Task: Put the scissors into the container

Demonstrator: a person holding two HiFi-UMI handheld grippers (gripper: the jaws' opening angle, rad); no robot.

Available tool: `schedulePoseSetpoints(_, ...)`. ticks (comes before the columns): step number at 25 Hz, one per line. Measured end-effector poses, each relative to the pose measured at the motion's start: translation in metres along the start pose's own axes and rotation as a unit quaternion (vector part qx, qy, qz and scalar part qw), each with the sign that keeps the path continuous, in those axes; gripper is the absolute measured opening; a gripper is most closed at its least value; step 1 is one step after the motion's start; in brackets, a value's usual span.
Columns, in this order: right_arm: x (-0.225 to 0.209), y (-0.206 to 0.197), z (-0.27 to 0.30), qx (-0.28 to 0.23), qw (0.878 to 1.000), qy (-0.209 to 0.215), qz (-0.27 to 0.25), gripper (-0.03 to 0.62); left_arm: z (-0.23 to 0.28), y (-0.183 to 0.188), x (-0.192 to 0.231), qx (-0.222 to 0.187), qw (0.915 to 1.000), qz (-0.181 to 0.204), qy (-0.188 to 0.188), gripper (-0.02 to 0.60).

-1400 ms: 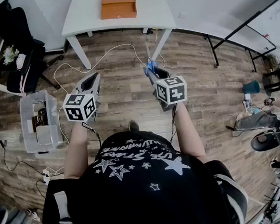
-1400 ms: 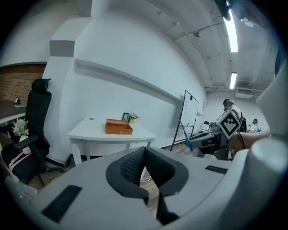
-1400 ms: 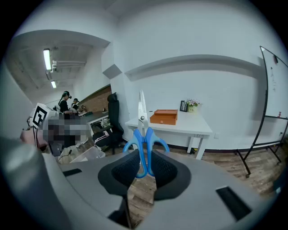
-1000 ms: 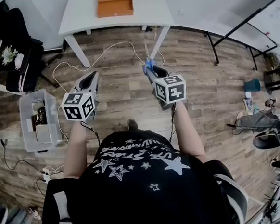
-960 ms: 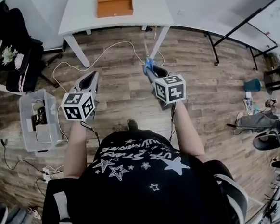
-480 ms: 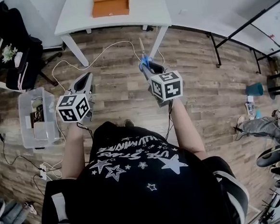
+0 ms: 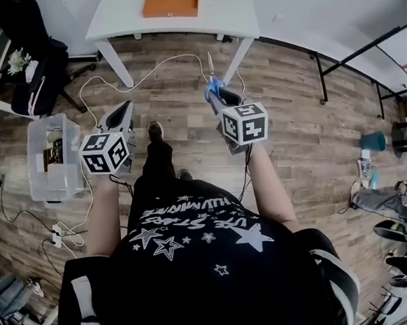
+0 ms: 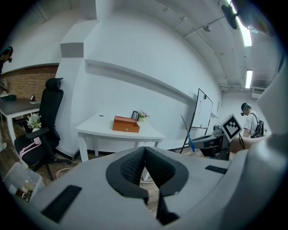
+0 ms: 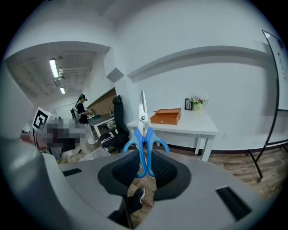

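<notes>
Blue-handled scissors (image 9: pixel 143 134) stand blades-up between the jaws of my right gripper (image 9: pixel 144 170), which is shut on their handles. In the head view the scissors (image 7: pixel 213 86) stick out ahead of the right gripper (image 7: pixel 219 99) over the wooden floor. My left gripper (image 7: pixel 123 113) is held out to the left; in its own view the left gripper (image 8: pixel 145 164) has its pads closed together with nothing in them. The orange container (image 7: pixel 171 1) sits on the white table (image 7: pixel 233 9) ahead, and the container (image 9: pixel 165 117) shows beyond the scissors in the right gripper view; the container (image 8: pixel 126 124) also shows in the left gripper view.
A clear plastic bin (image 7: pixel 49 158) with items stands on the floor at left, near cables (image 7: pixel 147 75). A black office chair (image 7: pixel 29 39) is at far left. A whiteboard stand (image 7: pixel 363 47) is at right. A person stands in the background (image 9: pixel 82 112).
I have stepped toward the table, a foot now forward between the grippers. Both grippers moved along with me; the right one still holds the scissors.
</notes>
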State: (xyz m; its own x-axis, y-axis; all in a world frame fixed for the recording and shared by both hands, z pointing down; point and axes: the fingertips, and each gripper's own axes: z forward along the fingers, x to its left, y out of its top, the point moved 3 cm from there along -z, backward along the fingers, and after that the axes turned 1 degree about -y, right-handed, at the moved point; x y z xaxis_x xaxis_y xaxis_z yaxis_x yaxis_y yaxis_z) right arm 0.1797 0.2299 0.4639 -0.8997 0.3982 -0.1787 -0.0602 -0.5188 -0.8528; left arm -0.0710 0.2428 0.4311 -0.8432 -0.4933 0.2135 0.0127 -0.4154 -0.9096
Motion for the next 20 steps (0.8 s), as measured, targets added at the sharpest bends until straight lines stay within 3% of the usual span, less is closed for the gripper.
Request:
schedulePoseSetpoints(8, -0.025, 0.026, 0.040, -0.002, 1.000, -0.019, 0.004, 0.100, 0.053, 0.024, 0.034, -0.004, 0.9999, 0.002, -0.013, 0.019)
schedulePoseSetpoints(20, -0.080, 0.102, 0.168, 0.018, 0.999, -0.048, 0.013, 0.100, 0.189, 0.086, 0.132, 0.011, 0.9990, -0.011, -0.041, 0.020)
